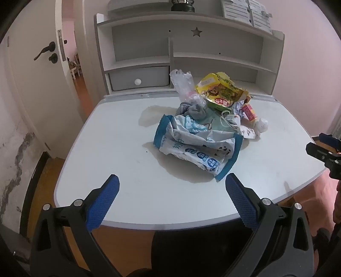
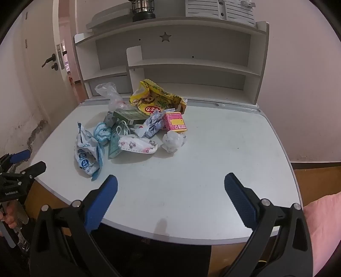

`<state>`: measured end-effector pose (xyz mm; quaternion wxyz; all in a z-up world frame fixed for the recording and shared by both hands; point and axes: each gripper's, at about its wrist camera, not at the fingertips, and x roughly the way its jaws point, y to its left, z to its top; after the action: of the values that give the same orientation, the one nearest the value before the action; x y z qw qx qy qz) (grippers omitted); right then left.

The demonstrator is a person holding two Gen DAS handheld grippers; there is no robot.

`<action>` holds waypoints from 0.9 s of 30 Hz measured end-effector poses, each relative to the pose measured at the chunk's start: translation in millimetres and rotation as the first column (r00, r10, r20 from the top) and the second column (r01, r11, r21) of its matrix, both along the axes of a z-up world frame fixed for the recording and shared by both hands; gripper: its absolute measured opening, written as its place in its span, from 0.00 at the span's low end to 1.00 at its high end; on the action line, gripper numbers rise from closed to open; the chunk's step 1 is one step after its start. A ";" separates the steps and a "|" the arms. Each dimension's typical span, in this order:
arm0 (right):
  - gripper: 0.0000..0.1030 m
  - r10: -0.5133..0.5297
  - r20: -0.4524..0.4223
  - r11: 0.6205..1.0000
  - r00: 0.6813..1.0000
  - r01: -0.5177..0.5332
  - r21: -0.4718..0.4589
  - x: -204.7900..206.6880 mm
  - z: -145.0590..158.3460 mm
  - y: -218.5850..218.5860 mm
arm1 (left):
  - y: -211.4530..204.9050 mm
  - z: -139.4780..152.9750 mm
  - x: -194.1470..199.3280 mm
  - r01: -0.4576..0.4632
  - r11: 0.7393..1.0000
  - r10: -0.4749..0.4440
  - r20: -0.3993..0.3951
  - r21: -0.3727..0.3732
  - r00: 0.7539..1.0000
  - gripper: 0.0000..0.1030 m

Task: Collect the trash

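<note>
A heap of trash lies on the white desk (image 1: 119, 162) (image 2: 213, 166): a crumpled blue-and-white wrapper (image 1: 198, 149) (image 2: 87, 155), a yellow snack bag (image 1: 223, 91) (image 2: 157, 100), a clear plastic bag (image 1: 183, 85) (image 2: 110, 93), a pink carton (image 1: 249, 111) (image 2: 175, 121), a white paper ball (image 1: 262, 125) (image 2: 173, 140), a patterned face mask (image 2: 138, 146) and a green box (image 2: 130, 116). My left gripper (image 1: 172, 181) hangs open over the desk's near edge, short of the wrapper. My right gripper (image 2: 170, 179) is open too, nothing between its fingers, with the heap ahead and to its left.
A white shelf unit (image 1: 187, 53) (image 2: 170, 59) with a drawer (image 1: 138, 78) stands at the desk's back. A lantern (image 2: 141, 9) sits on top. A door (image 1: 32, 74) stands ajar on the left. Something dark (image 1: 191, 247) sits below the desk's front edge. Each gripper shows at the edge of the other's view.
</note>
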<state>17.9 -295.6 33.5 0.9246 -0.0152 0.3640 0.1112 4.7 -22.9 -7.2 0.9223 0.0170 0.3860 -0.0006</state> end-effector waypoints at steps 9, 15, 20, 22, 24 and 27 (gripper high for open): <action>0.94 -0.002 0.013 1.000 1.000 0.002 0.000 -5.3 0.7 0.4 | 9.4 1.8 -5.8 0.020 1.000 -0.020 0.009 -0.005 1.000 0.94; 0.94 0.000 0.012 1.000 1.000 0.000 0.001 -4.6 2.0 0.7 | 9.2 2.0 -6.2 0.021 1.000 -0.021 0.009 -0.008 1.000 0.94; 0.94 0.001 0.015 1.000 1.000 -0.001 0.001 -5.0 2.0 0.9 | 8.0 1.5 -6.0 0.020 1.000 -0.020 0.010 -0.005 1.000 0.94; 0.94 0.000 0.014 1.000 1.000 0.000 0.001 -4.8 1.8 0.9 | 7.7 1.2 -5.7 0.019 1.000 -0.019 0.010 -0.005 1.000 0.94; 0.94 0.000 0.013 1.000 1.000 0.000 0.001 -4.6 1.8 0.9 | 9.4 2.0 -6.6 0.022 1.000 -0.022 0.011 -0.006 1.000 0.94; 0.94 0.000 0.014 1.000 1.000 0.000 0.001 -4.7 1.6 0.8 | 8.4 2.0 -6.9 0.023 1.000 -0.022 0.012 -0.005 1.000 0.94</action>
<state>13.2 -294.9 35.1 0.9272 -0.0156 0.3574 0.1111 -2.1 -14.5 -5.2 0.9245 0.0190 0.3805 -0.0118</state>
